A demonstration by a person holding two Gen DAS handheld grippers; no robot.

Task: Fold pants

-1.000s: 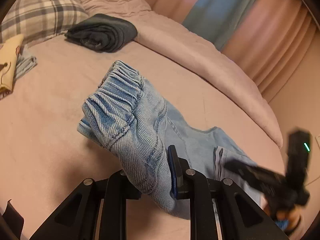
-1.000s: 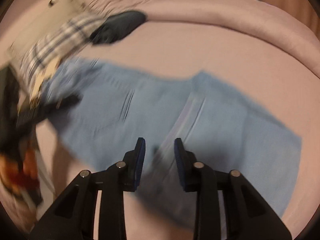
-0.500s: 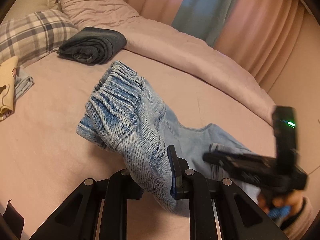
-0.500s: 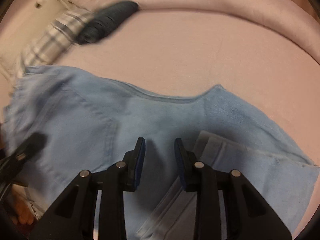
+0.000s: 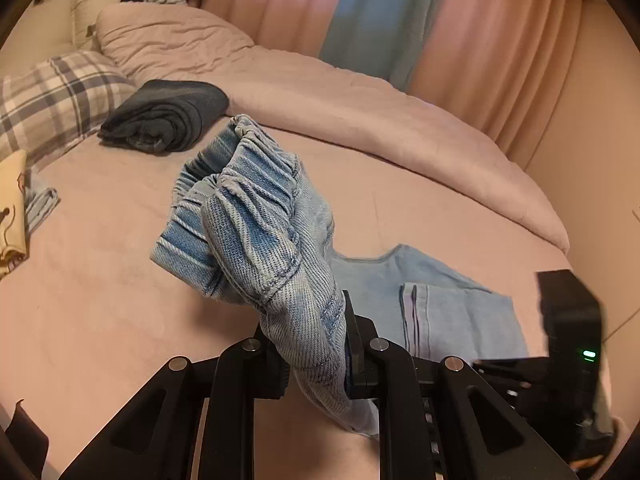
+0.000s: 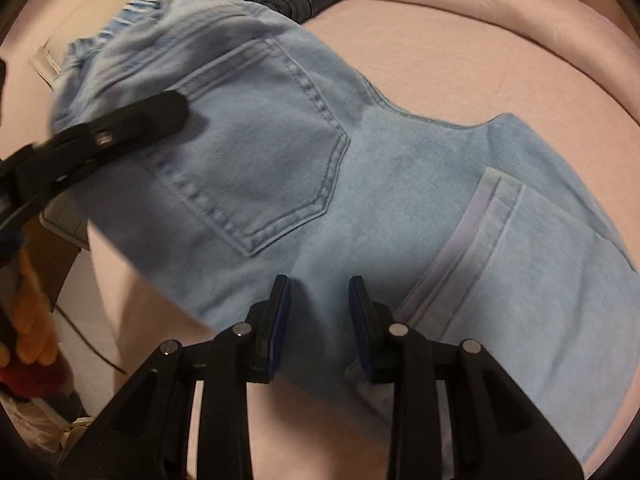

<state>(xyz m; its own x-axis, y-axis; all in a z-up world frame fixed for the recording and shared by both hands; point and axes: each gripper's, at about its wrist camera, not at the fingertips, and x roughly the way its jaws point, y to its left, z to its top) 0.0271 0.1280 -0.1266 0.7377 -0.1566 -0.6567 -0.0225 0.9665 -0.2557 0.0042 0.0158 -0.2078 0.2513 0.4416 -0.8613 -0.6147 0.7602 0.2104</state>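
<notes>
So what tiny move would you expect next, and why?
Probably the right tool dips and pinches the light blue jeans below it: its jaws stand apart with nothing between them, while the left tool already holds the waistband end up.

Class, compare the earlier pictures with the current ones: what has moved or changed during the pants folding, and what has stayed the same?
The left gripper has lifted the waistband end of the light blue jeans a little higher, still clamped on the denim. The right gripper has swung in over the jeans, from the folded-back leg towards the back pocket; its jaws remain apart and empty. The folded dark garment and plaid pillow have not moved.
</notes>
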